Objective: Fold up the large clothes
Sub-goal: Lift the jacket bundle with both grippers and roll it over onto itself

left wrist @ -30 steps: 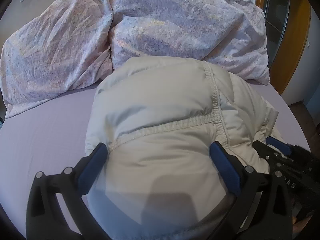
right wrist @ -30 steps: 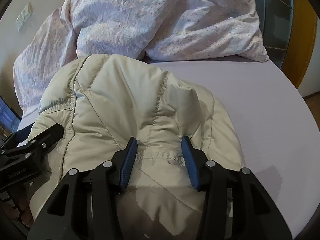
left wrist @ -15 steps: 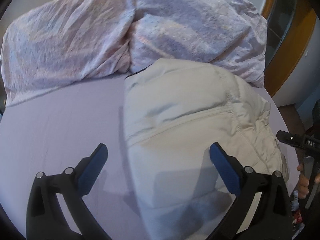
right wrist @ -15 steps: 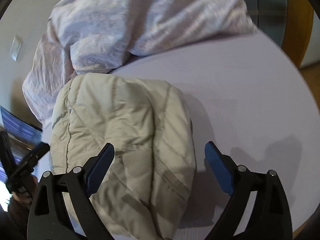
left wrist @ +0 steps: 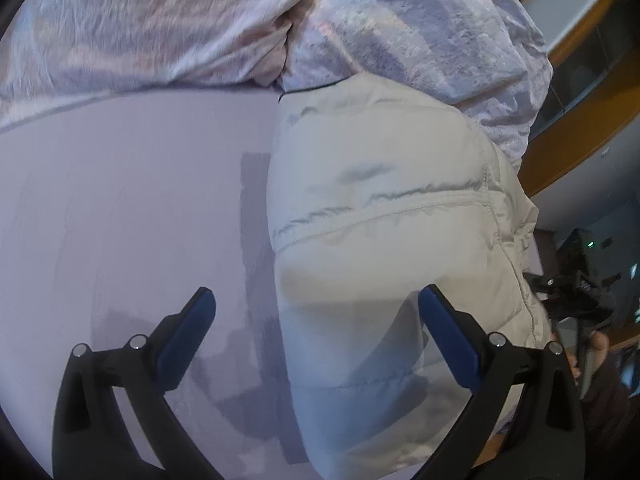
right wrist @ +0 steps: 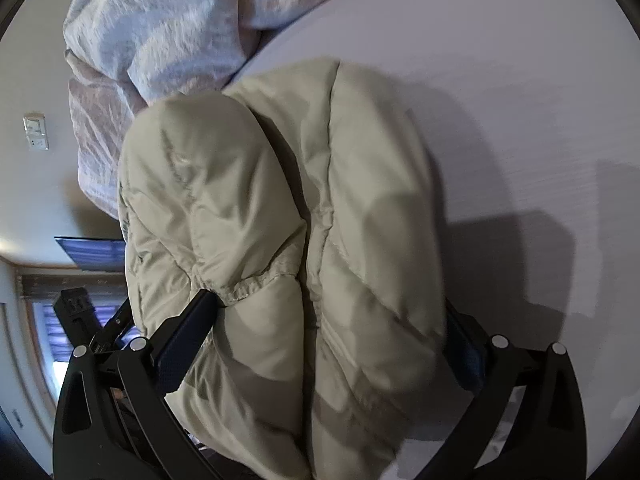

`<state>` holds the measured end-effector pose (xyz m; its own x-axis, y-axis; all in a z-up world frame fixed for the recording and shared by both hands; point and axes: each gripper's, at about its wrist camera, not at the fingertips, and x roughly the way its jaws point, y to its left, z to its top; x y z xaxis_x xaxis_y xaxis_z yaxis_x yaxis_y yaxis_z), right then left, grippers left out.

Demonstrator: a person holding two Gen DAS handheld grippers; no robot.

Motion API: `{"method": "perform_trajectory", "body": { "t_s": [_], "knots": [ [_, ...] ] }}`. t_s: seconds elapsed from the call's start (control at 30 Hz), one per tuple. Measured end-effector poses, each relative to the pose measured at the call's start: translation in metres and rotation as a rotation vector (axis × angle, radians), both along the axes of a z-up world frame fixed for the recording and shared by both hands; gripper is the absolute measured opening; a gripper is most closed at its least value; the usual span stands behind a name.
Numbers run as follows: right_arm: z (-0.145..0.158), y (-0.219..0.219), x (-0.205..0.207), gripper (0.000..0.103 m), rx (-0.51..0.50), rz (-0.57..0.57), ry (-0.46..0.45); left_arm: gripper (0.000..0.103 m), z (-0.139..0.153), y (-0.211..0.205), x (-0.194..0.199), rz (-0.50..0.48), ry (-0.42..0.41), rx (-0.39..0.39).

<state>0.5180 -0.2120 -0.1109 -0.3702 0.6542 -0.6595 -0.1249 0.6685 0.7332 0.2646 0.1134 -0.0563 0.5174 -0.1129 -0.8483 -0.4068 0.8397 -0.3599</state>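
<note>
A cream puffer jacket lies folded in a thick bundle on the lilac bed sheet. My left gripper is open and empty, above the jacket's left edge; its right finger is over the jacket, its left finger over bare sheet. In the right wrist view the jacket bulges between the wide-open jaws of my right gripper, touching both fingers; the right finger is partly hidden behind it. The right gripper also shows at the right edge of the left wrist view.
A crumpled pale floral duvet is heaped at the head of the bed, touching the jacket's far end; it also shows in the right wrist view. A wall socket is at left. The bed's edge runs along the right, with wooden trim beyond.
Both grippers have pulled back from the jacket. The right gripper opened wide from a narrow gap on the fabric and now straddles the bundle. The left gripper shifted left, over the jacket's edge.
</note>
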Motion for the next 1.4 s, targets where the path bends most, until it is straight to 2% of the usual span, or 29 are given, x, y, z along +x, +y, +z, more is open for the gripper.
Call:
{"method": "perform_trajectory", "body": {
  "t_s": [0.13,0.23,0.33,0.53,0.77,0.8,0.93,1.03,1.27,1.4],
  "knots": [
    [-0.010,0.015,-0.008,0.102,0.064,0.030,0.059,0.101,-0.010,0.011,-0.002,0.027,-0.004,-0.082],
    [-0.010,0.021,-0.012,0.101,0.093,0.045,0.047,0.101,-0.018,0.020,-0.002,0.039,-0.010,-0.143],
    [-0.012,0.016,-0.011,0.094,0.111,0.038,0.053,0.101,-0.033,0.028,-0.004,0.051,-0.026,-0.269],
    [-0.014,0.011,-0.013,0.093,0.118,0.020,0.056,0.101,-0.060,0.034,-0.006,0.100,-0.059,-0.473],
    [-0.025,0.003,-0.014,0.093,0.176,-0.019,0.114,0.100,-0.074,0.028,-0.001,0.140,-0.092,-0.606],
    [-0.024,0.002,-0.015,0.092,0.192,-0.026,0.115,0.097,-0.072,0.027,-0.001,0.137,-0.096,-0.604],
    [-0.019,-0.002,-0.016,0.075,0.249,-0.049,0.120,0.084,-0.060,0.029,-0.001,0.120,-0.111,-0.596],
    [-0.014,0.005,-0.017,0.067,0.285,-0.053,0.115,0.076,-0.046,0.036,-0.004,0.122,-0.128,-0.574],
    [0.013,0.058,-0.014,0.062,0.361,-0.014,0.071,0.075,-0.014,0.072,-0.014,0.167,-0.200,-0.513],
    [0.022,0.093,-0.013,0.061,0.362,0.028,0.039,0.075,-0.010,0.102,-0.020,0.211,-0.240,-0.471]
  ]
}}
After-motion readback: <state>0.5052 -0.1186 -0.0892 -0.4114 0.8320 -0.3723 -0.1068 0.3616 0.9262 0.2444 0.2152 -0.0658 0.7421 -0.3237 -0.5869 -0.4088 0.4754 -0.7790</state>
